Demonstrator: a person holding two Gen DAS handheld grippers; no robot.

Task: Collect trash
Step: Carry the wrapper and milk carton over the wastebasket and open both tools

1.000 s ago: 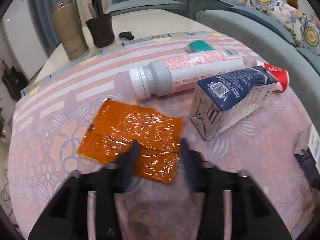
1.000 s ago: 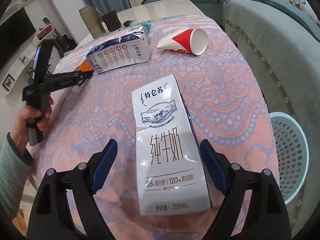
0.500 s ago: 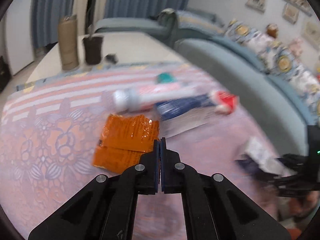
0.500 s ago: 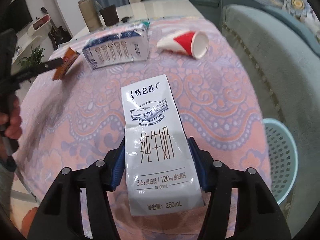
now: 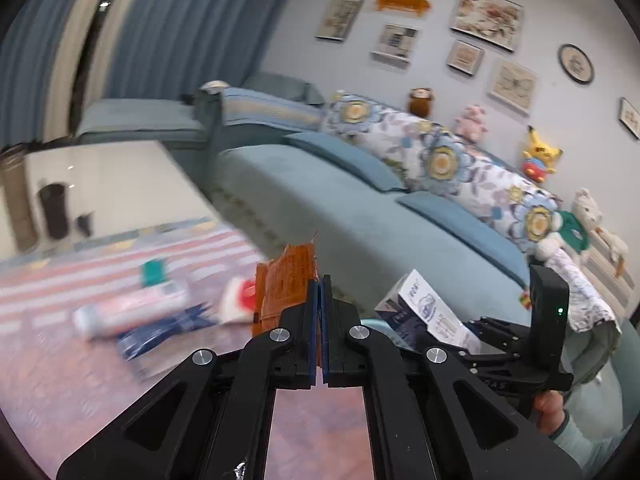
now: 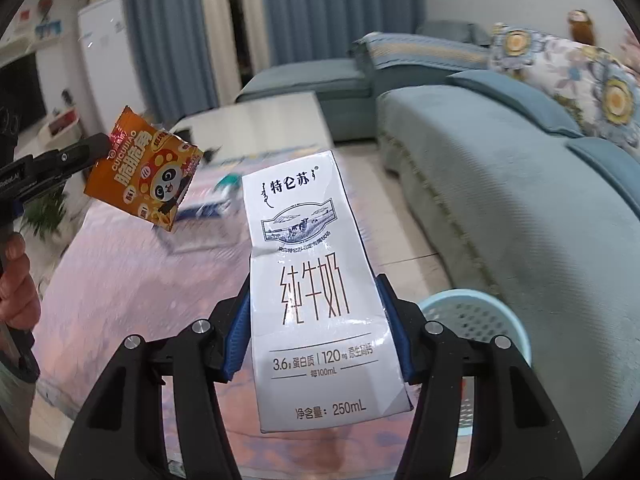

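white milk carton (image 6: pixel 320 280) clamped lengthwise in right gripper (image 6: pixel 318 336), pale blue basket (image 6: pixel 480 316) just lower right of it; left gripper (image 5: pixel 319 320), farther off, pinches orange snack wrapper (image 5: pixel 286 280).

Left tool (image 5: pixel 319 308) clamped shut, raised, pinching an orange wrapper (image 5: pixel 286 286). Right tool (image 6: pixel 316 324) pressed against both sides of a milk carton (image 6: pixel 316 304), lifted, angled downward.

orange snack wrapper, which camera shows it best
The right wrist view: the orange snack wrapper hangs face-on from the left tool, print readable. The left wrist view shows it edge-on, pinched in that tool and partly hidden behind its fingers.
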